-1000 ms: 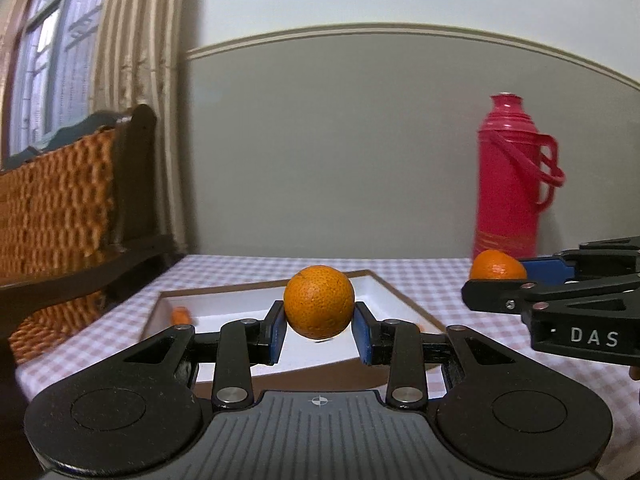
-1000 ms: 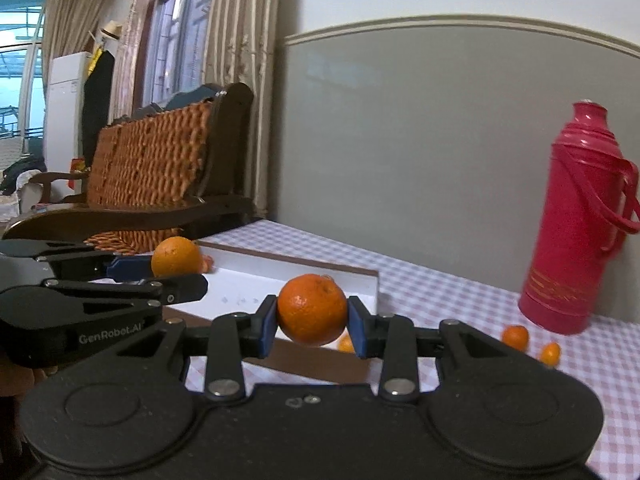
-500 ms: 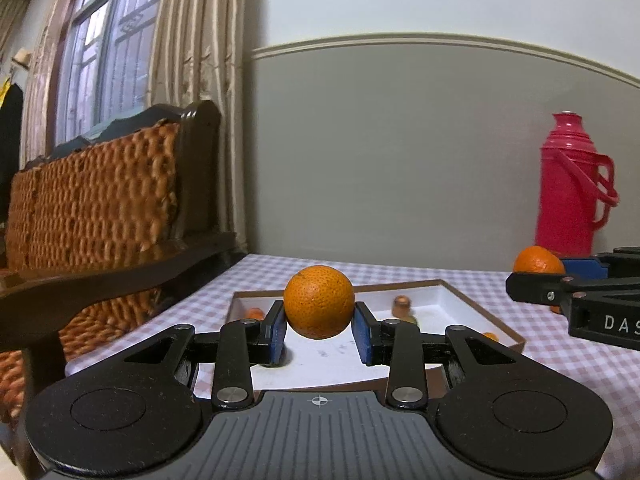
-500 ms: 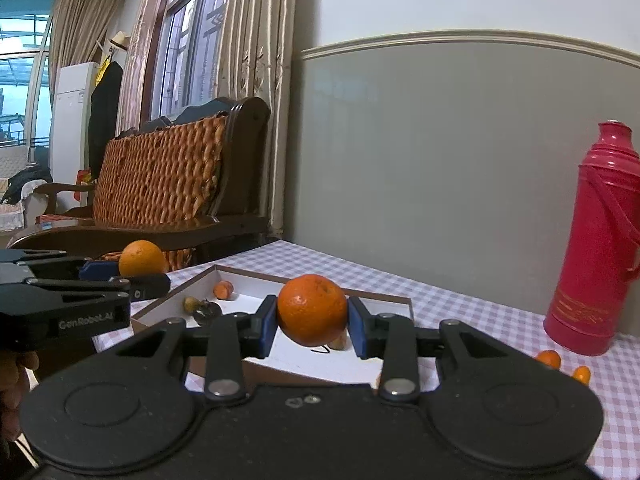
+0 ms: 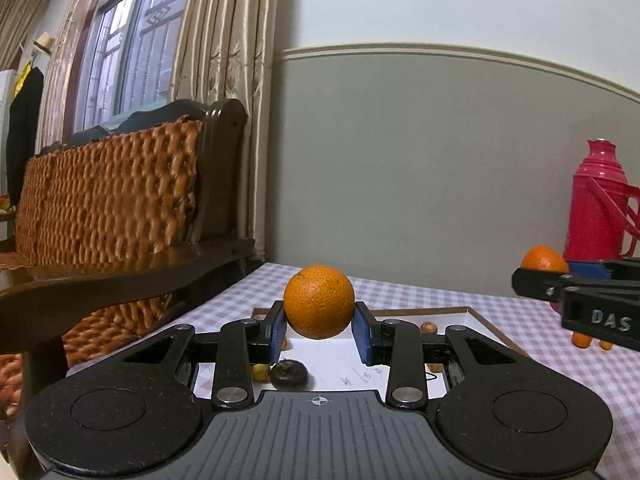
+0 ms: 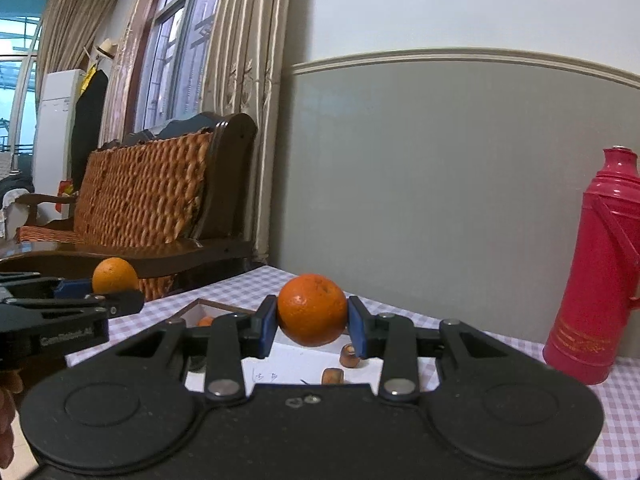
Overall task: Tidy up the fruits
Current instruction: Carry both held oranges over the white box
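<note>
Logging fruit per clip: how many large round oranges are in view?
2. One large round orange is clamped in the left gripper, the other in the right gripper, both above the white tray. More may be hidden.

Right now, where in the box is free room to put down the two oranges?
The box floor is bare in its middle, between the dark fruit by the near left wall and the small brown pieces to the right. The near left corner is crowded. Outside, the checked cloth between box and flask is also bare.
</note>
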{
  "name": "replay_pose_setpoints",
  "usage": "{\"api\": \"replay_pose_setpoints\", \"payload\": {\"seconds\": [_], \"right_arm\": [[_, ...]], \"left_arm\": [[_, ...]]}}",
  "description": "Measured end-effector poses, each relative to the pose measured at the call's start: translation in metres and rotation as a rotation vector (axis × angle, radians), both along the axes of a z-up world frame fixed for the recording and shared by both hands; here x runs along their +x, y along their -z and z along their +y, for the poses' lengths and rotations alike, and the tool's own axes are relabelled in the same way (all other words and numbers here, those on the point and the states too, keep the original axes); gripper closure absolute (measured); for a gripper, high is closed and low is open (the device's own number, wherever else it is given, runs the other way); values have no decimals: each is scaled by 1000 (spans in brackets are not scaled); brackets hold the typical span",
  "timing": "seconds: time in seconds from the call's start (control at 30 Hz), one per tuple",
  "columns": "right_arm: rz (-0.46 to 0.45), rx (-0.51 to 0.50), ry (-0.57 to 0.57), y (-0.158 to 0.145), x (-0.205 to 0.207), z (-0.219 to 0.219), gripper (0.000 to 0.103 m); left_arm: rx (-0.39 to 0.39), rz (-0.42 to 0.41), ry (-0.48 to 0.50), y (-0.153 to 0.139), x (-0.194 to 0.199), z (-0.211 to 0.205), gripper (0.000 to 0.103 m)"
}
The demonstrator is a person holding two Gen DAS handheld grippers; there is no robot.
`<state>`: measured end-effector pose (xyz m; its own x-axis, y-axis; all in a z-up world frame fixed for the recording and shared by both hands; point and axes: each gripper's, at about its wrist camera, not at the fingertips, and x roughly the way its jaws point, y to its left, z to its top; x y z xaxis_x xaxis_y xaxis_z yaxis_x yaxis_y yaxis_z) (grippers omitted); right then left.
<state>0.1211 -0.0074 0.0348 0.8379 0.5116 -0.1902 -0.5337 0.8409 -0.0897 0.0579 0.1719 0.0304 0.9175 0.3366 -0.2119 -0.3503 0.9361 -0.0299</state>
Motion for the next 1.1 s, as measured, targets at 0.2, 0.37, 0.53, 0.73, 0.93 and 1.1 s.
{"api": "replay_pose_setpoints", "payload": {"seconds": [0.2,0.37,0.53,0.73,0.93,1.1], "right_arm": [[5,-9,11,1,14,7,75],[16,-3,21,3,24,8,75],[34,-6,30,6,38,8,75],[49,-15,36,9,53,11,75],[77,-30,39,13,73,15,75],[111,-44,48,20,89,18,75]], "left_arm": [[-1,9,8,1,11,2,67],[-4,11,-2,0,23,9,67],[-11,29,-5,3,38,16,67],[-18,53,-7,8,55,21,67],[-17,74,-4,11,70,28,67],[-22,102,0,16,84,34,67]]}}
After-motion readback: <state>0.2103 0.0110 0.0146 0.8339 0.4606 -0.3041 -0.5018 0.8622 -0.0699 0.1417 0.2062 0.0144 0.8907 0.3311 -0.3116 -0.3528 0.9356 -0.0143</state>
